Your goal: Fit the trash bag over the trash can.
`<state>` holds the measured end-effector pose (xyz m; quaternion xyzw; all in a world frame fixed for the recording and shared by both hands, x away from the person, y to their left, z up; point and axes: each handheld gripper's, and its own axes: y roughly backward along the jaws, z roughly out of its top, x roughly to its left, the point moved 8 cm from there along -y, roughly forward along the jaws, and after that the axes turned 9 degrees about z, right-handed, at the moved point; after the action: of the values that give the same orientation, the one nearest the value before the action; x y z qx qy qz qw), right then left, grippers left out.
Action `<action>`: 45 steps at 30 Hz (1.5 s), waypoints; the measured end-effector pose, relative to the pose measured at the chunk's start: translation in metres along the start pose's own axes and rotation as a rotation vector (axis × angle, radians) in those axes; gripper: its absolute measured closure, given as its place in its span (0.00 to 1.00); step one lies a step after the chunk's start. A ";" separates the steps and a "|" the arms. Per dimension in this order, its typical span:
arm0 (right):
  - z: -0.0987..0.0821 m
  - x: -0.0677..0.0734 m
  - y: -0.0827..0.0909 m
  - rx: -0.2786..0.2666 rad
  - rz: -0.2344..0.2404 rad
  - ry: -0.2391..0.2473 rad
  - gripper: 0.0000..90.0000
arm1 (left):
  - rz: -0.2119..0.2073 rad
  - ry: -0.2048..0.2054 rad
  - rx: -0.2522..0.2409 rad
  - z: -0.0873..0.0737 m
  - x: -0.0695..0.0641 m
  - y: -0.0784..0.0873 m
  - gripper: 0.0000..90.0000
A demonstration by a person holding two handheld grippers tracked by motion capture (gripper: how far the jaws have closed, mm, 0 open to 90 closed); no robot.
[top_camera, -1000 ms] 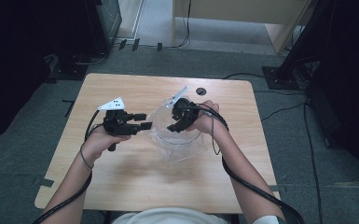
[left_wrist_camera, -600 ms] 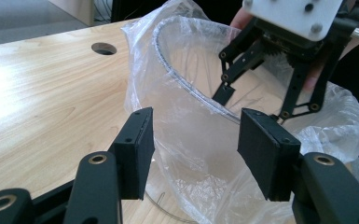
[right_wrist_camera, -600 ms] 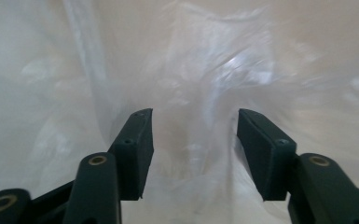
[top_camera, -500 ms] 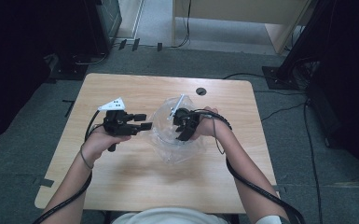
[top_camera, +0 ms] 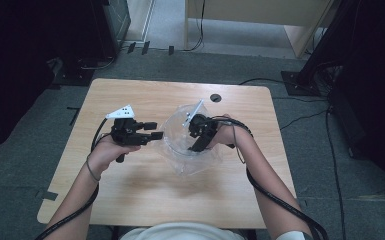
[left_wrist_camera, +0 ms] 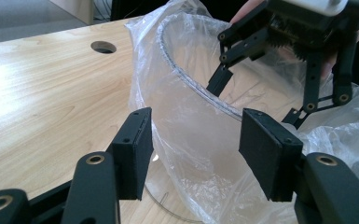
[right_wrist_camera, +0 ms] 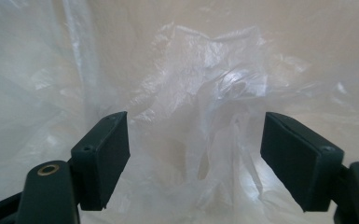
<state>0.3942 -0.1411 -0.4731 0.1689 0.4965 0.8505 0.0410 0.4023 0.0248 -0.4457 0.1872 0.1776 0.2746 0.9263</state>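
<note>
High view: left gripper (top_camera: 152, 131) level over table (top_camera: 130, 200), fingers apart, just left of clear plastic bag (top_camera: 177, 131). Bag lines round container mid-table. Right gripper (top_camera: 196, 146) dips inside bag, fingers just opened, gripping nothing.

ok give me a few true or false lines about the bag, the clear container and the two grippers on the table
1. A clear plastic bag lines a round clear container. True.
2. The right gripper reaches down inside the container. True.
3. The right gripper is clamped on a fold of bag. False: its jaws have just been opening and stand apart.
4. The left gripper is inside the container. False: it is outside, beside it.
5. The table is metal. False: light wood.
</note>
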 end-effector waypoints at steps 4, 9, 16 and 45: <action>0.005 0.002 0.009 -0.031 -0.014 0.013 0.25 | 0.010 -0.011 -0.006 0.000 0.000 0.000 0.48; 0.010 0.005 0.020 -0.091 -0.021 0.020 0.25 | 0.014 -0.017 -0.006 0.003 -0.001 0.001 0.48; 0.016 0.012 0.039 -0.212 -0.002 0.040 0.25 | 0.026 -0.044 0.019 0.003 -0.002 0.002 0.46; -0.031 0.014 0.088 -0.422 -0.170 0.026 0.25 | 0.061 -0.100 0.068 0.006 -0.004 0.017 0.41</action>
<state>0.3793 -0.2076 -0.4080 0.1034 0.3203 0.9311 0.1407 0.3940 0.0337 -0.4322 0.2375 0.1345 0.2866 0.9183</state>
